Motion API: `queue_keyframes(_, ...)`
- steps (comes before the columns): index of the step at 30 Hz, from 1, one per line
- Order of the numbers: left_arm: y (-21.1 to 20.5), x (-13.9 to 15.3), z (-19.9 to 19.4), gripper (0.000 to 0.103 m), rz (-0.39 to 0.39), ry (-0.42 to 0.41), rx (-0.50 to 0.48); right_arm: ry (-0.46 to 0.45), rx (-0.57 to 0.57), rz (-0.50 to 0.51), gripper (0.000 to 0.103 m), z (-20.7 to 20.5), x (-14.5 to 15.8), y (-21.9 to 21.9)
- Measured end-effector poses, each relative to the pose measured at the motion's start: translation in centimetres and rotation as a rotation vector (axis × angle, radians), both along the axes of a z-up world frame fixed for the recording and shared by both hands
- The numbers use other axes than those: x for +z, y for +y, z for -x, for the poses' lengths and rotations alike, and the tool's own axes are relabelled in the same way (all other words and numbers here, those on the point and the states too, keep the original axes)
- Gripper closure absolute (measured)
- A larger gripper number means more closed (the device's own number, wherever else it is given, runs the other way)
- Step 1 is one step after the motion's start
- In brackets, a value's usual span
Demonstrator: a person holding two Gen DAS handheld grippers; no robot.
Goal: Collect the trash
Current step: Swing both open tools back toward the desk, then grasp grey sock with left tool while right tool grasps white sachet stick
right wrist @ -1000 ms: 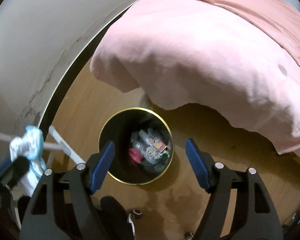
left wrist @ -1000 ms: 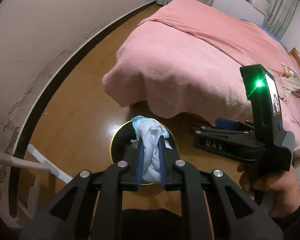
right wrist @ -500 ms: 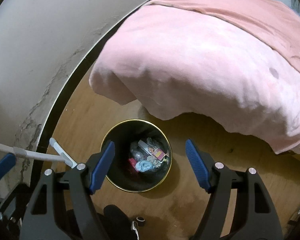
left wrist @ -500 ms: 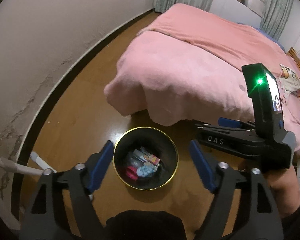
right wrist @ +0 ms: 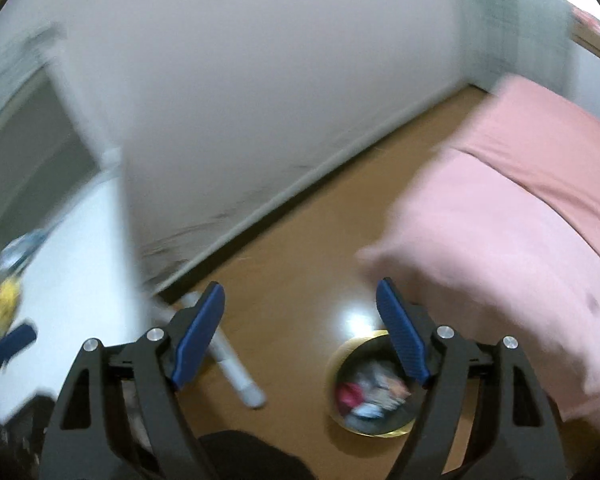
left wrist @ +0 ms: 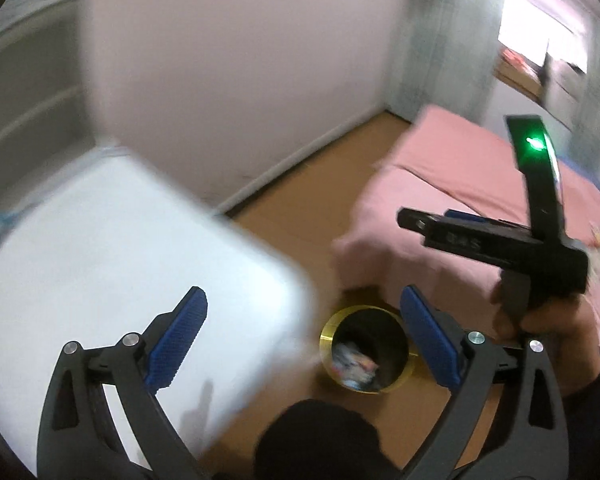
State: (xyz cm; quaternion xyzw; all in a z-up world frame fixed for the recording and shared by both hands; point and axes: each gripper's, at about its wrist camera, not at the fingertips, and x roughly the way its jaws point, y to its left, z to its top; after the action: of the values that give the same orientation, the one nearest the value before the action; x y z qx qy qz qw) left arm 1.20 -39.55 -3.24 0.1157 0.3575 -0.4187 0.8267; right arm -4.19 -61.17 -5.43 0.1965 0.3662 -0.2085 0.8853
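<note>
Since a second ago the blue-white wad has left the left gripper (left wrist: 302, 336) and both cameras have swung up and away from the bin toward a white table.

Left wrist view: heavy blur. Left claw spread wide and opening, nothing between the pads. Gold-rimmed black trash bin (left wrist: 365, 354) sits on the wood floor below, beside the corner of the pink bed (left wrist: 460, 208), with mixed trash inside; the dropped wad can't be picked out in it. White table (left wrist: 120, 248) fills the left side. Person's hand (left wrist: 540, 320) holds the right gripper (left wrist: 460, 232) side-on over the bed edge; its jaw state can't be read here.

Right wrist view: right claw (right wrist: 300, 332) spread, opening, empty. Bin (right wrist: 374, 392) is low right, partly behind the right finger. Yellow object (right wrist: 6, 300) and a pale bluish item (right wrist: 24, 246) lie on the table's far left, too blurred to identify, probably the next trash.

Risk: swinging this fast, a finger could clip the table edge or the white table leg (right wrist: 236, 368), or knock an item off.
</note>
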Motion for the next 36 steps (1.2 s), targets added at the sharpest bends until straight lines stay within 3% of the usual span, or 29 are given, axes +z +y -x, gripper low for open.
queue_keyframes(6,16.2,1.1,-7.1,0.009,-0.009,-0.029,0.366,-0.011,0.446,0.045,0.027,-8.8,1.6,15.6)
queue_keyframes(9,22.8,1.1,-8.8,0.009,-0.028,-0.040,0.507,0.000,0.684,0.079,0.027,-11.9,1.5,24.4)
queue_keyframes(15,36.2,0.5,-10.0,0.009,-0.049,-0.014,0.766,0.058,0.956,0.137,0.026,-15.0,-0.5,36.4)
queue_keyframes(20,42.1,0.2,-8.9,0.009,-0.029,0.019,0.856,0.117,1.045,0.135,0.021,-17.1,-2.2,42.4)
queue_keyframes(25,44.3,-0.5,-8.9,0.009,-0.038,0.029,0.881,0.161,1.064,0.150,0.021,-18.6,-3.5,46.0)
queue_keyframes(28,44.8,-0.7,-9.2,0.009,-0.037,0.035,0.889,0.159,1.050,0.161,0.020,-19.7,-3.6,47.2)
queue_keyframes(32,44.6,-0.7,-10.4,0.009,-0.023,0.046,0.885,0.173,1.022,0.061,0.020,-21.1,-3.2,47.0)
queue_keyframes(36,42.6,-0.6,-13.3,0.009,-0.013,0.069,0.848,0.172,1.022,0.035,0.020,-21.1,-3.0,46.8)
